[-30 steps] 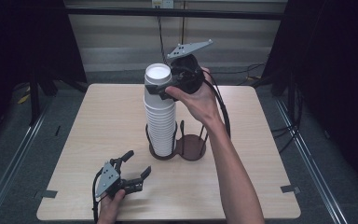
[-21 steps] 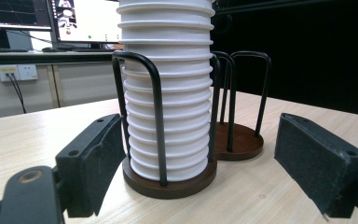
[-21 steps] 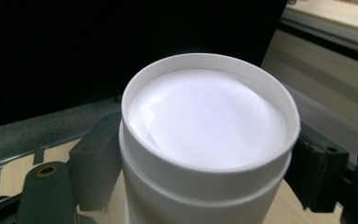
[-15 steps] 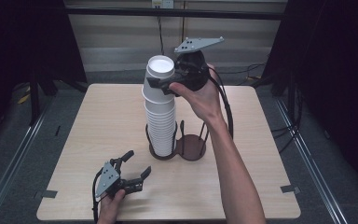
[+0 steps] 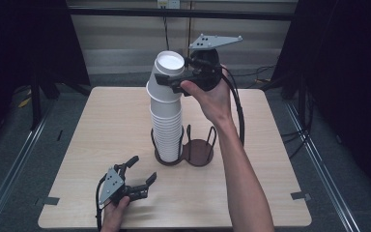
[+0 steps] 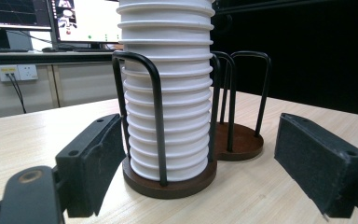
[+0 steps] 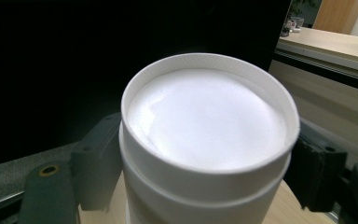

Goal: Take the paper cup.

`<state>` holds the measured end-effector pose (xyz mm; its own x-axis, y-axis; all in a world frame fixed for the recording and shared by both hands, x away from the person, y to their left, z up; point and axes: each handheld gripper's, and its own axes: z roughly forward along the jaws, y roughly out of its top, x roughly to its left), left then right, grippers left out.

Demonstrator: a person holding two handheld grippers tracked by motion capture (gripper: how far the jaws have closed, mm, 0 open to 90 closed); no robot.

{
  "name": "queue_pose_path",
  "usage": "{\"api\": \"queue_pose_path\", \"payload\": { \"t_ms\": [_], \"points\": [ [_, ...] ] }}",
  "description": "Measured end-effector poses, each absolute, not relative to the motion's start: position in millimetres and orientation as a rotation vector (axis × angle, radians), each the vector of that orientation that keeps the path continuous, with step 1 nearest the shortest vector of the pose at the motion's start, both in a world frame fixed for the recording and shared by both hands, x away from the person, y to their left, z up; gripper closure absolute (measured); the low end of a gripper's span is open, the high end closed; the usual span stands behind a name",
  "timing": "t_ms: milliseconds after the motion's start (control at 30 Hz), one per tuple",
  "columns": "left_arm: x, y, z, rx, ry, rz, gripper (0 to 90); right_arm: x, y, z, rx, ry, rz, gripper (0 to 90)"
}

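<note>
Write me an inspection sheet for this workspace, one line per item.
Surface: light wooden table, bare apart from the holder.
Job's things: tall stack of white cups in one ring of a dark two-ring holder; top cup tilted, being lifted.
Clutter: nothing seen.
Grippers: right gripper shut on top cup; left gripper open, low by the near edge.
Cables: black cable along the right forearm.
Surroundings: dark curtains, monitors behind.

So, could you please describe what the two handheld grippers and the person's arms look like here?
Both are black two-jaw tools. The right gripper carries a grey three-cornered plate with small holes on top, and a black cable loops down beside the forearm. The left gripper has a similar grey plate and a black cable, with flat black pads and brass-coloured pivot pins. The forearms are bare, with no sleeves in view.
</note>
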<state>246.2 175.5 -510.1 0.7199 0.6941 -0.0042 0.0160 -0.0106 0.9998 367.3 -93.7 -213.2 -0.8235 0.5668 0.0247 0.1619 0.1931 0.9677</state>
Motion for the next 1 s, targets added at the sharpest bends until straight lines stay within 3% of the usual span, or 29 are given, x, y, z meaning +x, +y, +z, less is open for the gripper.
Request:
{"api": "queue_pose_path", "payload": {
  "t_ms": [1000],
  "points": [
    [246,175,-510,1.502,0.610,0.593,15.7,356,-115,-205,0.674,1.988,1.838,22.4]
  ]
}}
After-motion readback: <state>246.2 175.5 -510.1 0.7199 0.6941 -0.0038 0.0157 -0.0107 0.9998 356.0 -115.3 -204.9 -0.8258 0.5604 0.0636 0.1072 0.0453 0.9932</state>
